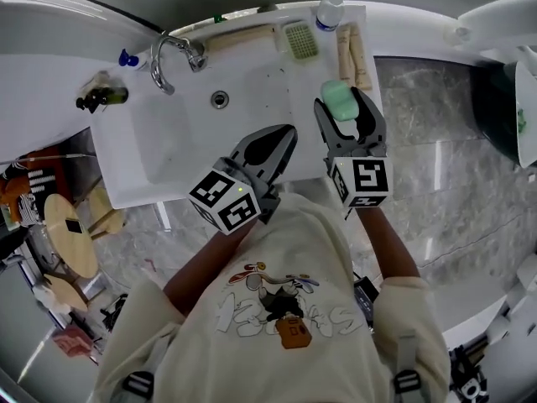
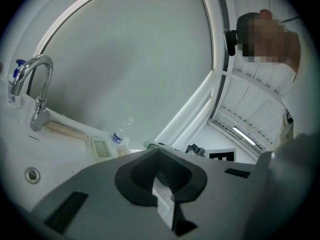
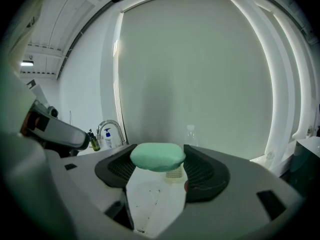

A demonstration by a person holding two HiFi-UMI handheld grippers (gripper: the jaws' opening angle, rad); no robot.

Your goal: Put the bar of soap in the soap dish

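Observation:
A mint-green bar of soap (image 1: 339,99) (image 3: 157,156) is held up off the counter, with my right gripper (image 1: 344,109) (image 3: 158,165) shut on it, over the right side of the white sink counter (image 1: 252,99). The pale green, gridded soap dish (image 1: 300,40) (image 3: 174,174) (image 2: 101,147) lies on the counter's back edge, a little beyond and left of the soap. My left gripper (image 1: 277,145) (image 2: 162,179) hovers over the counter's front edge, its jaws together and holding nothing.
A chrome tap (image 1: 172,57) and drain (image 1: 220,99) mark the basin at left. A clear water bottle (image 1: 329,11) and beige packets (image 1: 354,53) flank the dish. Pump bottles (image 1: 105,95) stand at far left. A marble wall (image 1: 445,166) lies to the right.

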